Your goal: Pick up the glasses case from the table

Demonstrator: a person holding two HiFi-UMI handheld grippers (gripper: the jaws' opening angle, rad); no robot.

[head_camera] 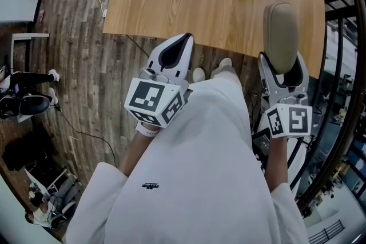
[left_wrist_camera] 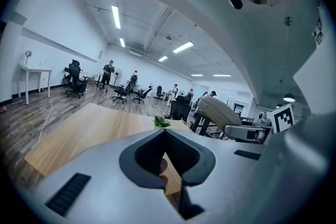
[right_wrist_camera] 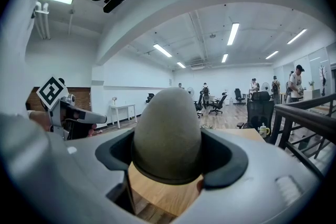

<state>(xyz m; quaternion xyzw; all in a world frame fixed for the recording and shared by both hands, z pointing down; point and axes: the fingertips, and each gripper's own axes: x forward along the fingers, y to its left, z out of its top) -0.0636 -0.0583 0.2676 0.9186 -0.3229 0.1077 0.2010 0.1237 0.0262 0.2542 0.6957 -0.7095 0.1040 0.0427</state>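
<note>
The left hand-held gripper (head_camera: 182, 38) points forward, tipped a bit to the right. Its two jaws are pressed together with nothing between them. The right hand-held gripper (head_camera: 281, 59) points straight ahead, and its jaws squeeze the glasses case (head_camera: 281, 31) (a tan, egg-shaped one) from both sides. Both forearms reach out low in front of the body, well apart from each other.
</note>
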